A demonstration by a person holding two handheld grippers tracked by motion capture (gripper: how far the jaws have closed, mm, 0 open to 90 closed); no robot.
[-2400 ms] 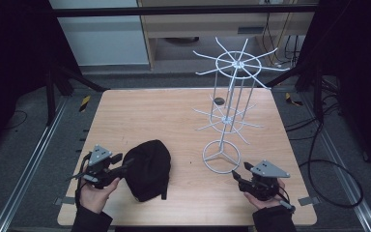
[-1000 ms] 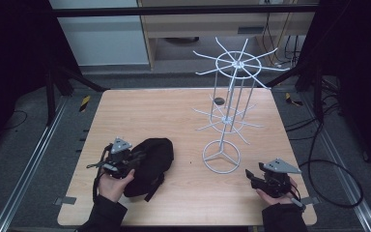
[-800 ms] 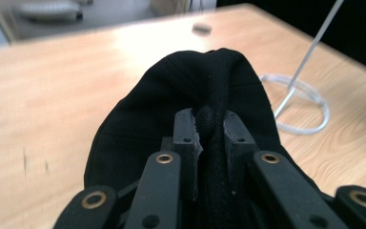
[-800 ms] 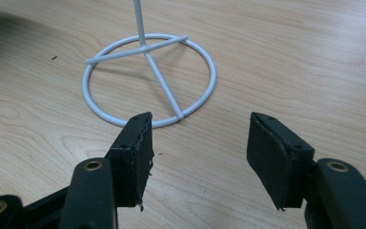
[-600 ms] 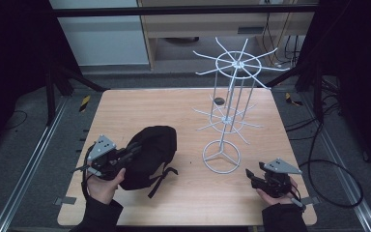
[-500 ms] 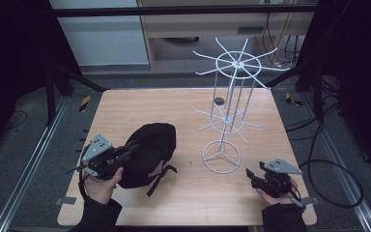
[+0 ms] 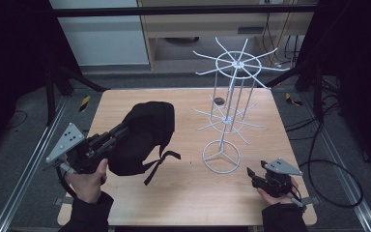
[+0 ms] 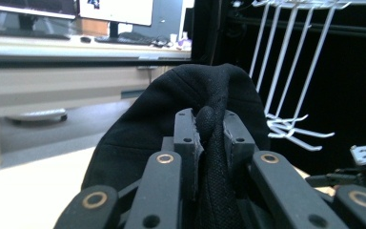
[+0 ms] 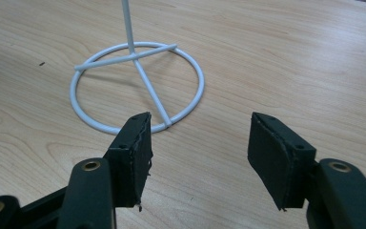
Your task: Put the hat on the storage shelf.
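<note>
Here the left claw (image 7: 118,134) is clamped on a strap or top loop of the black bag (image 7: 142,135), with the fabric pinched between its pads (image 8: 190,138). The bag hangs tilted to the left of the white rack (image 7: 232,111), its lower end near or on the counter (image 7: 183,193) and loose straps (image 7: 162,162) trailing toward the rack's ring base (image 7: 221,155). The right claw (image 9: 198,143) stands wide and empty, low over the counter just in front of that base. The likely risk is snagging: a trailing strap could catch the base or a lower hook and tip the light rack. The narrow pinch on soft webbing could also slip under the bag's weight.
</note>
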